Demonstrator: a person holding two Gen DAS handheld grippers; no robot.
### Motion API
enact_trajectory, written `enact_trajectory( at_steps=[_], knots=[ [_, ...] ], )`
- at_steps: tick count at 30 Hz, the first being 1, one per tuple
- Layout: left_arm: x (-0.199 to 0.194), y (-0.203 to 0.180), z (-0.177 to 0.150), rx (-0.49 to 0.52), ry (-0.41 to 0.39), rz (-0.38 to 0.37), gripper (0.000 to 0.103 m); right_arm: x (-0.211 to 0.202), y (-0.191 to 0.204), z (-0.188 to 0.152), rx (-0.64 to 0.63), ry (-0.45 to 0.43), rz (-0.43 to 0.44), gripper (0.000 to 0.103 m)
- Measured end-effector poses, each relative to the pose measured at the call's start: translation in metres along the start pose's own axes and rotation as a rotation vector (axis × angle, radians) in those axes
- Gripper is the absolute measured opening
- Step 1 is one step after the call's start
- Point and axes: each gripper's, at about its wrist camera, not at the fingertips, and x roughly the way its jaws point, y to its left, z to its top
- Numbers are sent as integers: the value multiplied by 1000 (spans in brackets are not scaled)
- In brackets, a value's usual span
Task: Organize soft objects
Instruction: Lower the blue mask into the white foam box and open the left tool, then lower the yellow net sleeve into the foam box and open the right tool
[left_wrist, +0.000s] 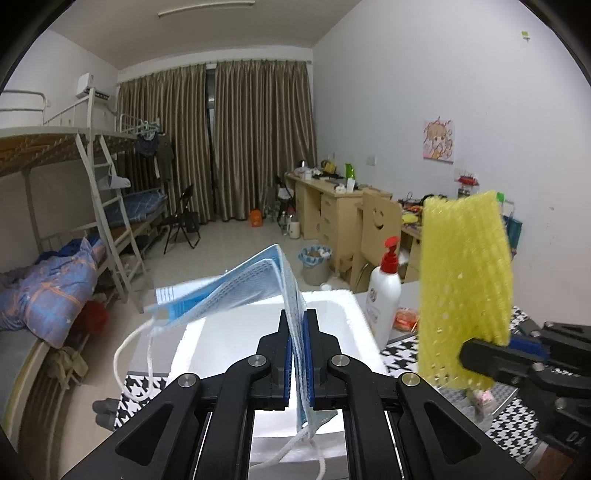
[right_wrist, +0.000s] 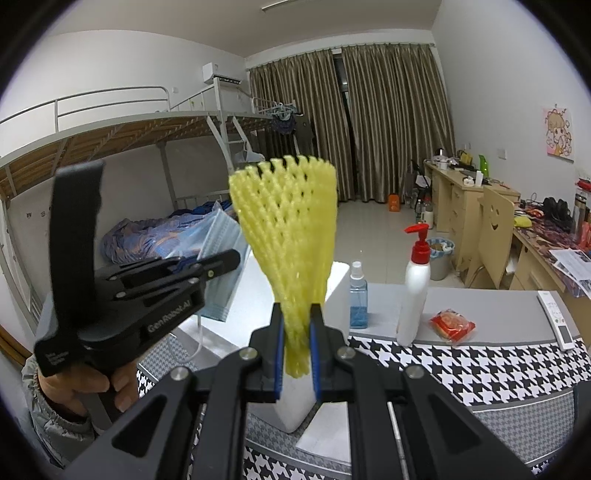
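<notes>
A: Start on your left. What does your left gripper (left_wrist: 298, 325) have?

B: Its fingers are pinching a stack of blue face masks (left_wrist: 236, 288). The stack stands on edge between the blue pads, fans out up and to the left, and its white ear loops (left_wrist: 127, 354) hang down off the left side. From the right wrist view you see the same masks (right_wrist: 218, 258) sticking up past your left gripper (right_wrist: 221, 264), with your hand (right_wrist: 79, 387) on the handle below.

A: And what sits under it?

B: A white foam box (left_wrist: 354, 306), open at the top. Your masks hang above it, not touching it as far as I can tell. The box stands on the black-and-white houndstooth cloth (right_wrist: 480, 369) on the table.

A: Now the right side?

B: Your right gripper (right_wrist: 297, 332) has its fingers pressed onto the bottom end of a yellow foam net sleeve (right_wrist: 288, 229). The sleeve stands upright and widens toward the top, above the near corner of the box.

A: Further right?

B: Behind the cloth stand a blue spray bottle (right_wrist: 358, 295), then a white pump bottle with a red top (right_wrist: 415, 288), then a red snack packet (right_wrist: 452, 326) lying flat, and a white remote (right_wrist: 556, 317) near the edge.
</notes>
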Motion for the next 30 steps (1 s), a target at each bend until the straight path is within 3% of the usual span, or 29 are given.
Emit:
enact_trajectory(
  at_steps=[1, 3, 7, 9, 24, 30],
  knots=[
    [2, 0, 0, 1, 7, 2, 16, 0, 0, 0, -1, 0, -1, 15],
    [5, 3, -2, -3, 15, 12, 48, 2, 2, 0, -6, 3, -4, 15],
    [3, 10, -2, -10, 5, 31, 67, 4, 2, 1, -5, 9, -6, 15],
    [0, 14, -2, -27, -2, 38, 82, 6, 4, 3, -7, 13, -8, 15],
    [-18, 31, -4, -72, -58, 107, 99, 22, 17, 8, -37, 35, 5, 15],
    [-21, 38, -6, -77, -68, 119, 100, 32, 24, 11, -44, 48, 12, 15]
  ],
)
